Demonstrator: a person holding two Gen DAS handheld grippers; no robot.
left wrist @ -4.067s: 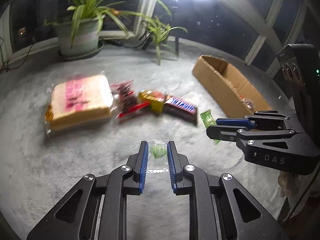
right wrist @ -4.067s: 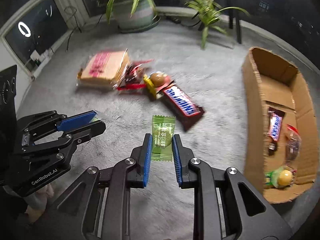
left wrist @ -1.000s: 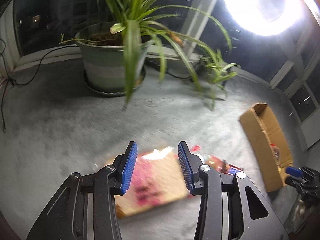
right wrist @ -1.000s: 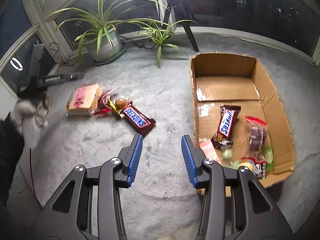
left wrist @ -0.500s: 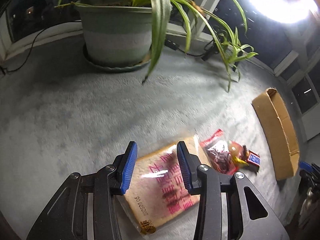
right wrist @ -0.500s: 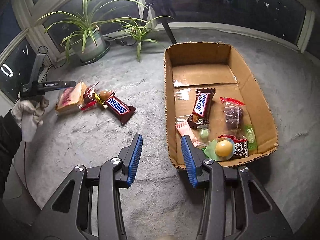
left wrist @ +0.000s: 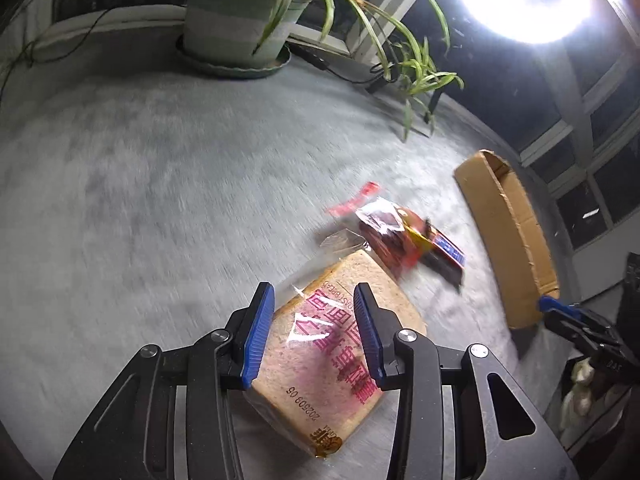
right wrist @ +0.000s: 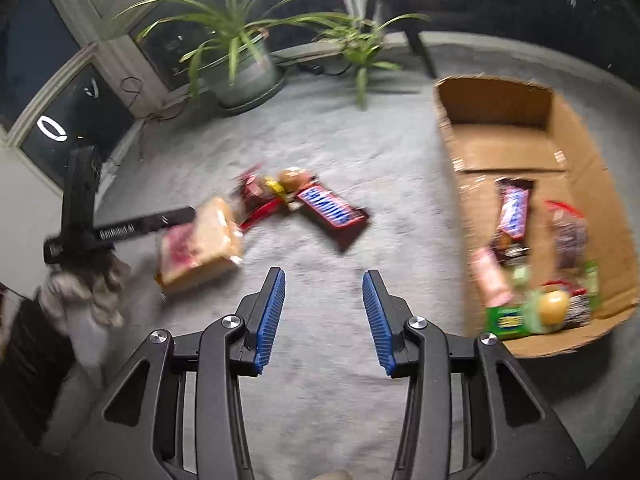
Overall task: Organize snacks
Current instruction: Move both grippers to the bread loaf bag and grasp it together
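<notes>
The left gripper [left wrist: 310, 336], jaws apart, is now straddling the bread pack [left wrist: 340, 354], nearer than before; the right gripper [right wrist: 322, 318], empty and apart, is idling beside the cardboard box [right wrist: 452, 184].

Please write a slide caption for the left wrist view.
Open left tool poised over the wrapped bread pack on grey carpet.

Left gripper [left wrist: 314, 336] jaws spread over the bread pack [left wrist: 336, 364].

Both wrist views look down, sharing the bread pack [left wrist: 332, 344] and cardboard box [right wrist: 592, 184].
</notes>
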